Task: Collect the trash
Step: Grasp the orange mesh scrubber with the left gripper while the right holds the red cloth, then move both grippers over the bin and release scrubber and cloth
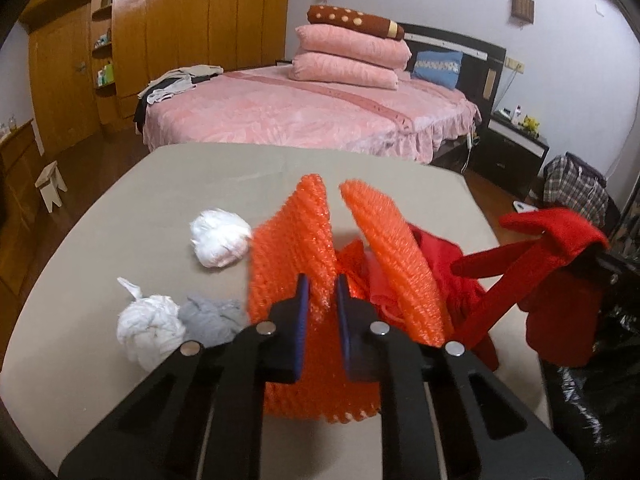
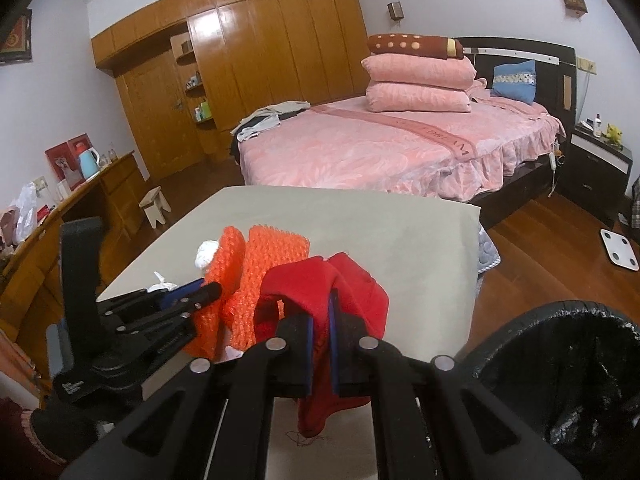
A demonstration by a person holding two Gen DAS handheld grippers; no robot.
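My left gripper [image 1: 322, 292] is shut on an orange bubble-wrap sheet [image 1: 296, 240] that stands folded on the beige table [image 1: 120, 208]; it also shows in the right wrist view [image 2: 248, 276]. My right gripper [image 2: 321, 312] is shut on a red cloth [image 2: 352, 284] and holds it above the table's right side; the cloth also shows in the left wrist view [image 1: 560, 280]. Two white crumpled wads [image 1: 220, 236] [image 1: 148, 328] and a grey wad [image 1: 212, 320] lie on the table left of the left gripper.
A black-lined trash bin [image 2: 568, 368] stands at the table's right edge, below the right gripper. Beyond the table are a pink bed [image 1: 304, 108], a wooden wardrobe [image 2: 248, 60], a small stool [image 1: 50, 188] and a nightstand [image 2: 600, 168].
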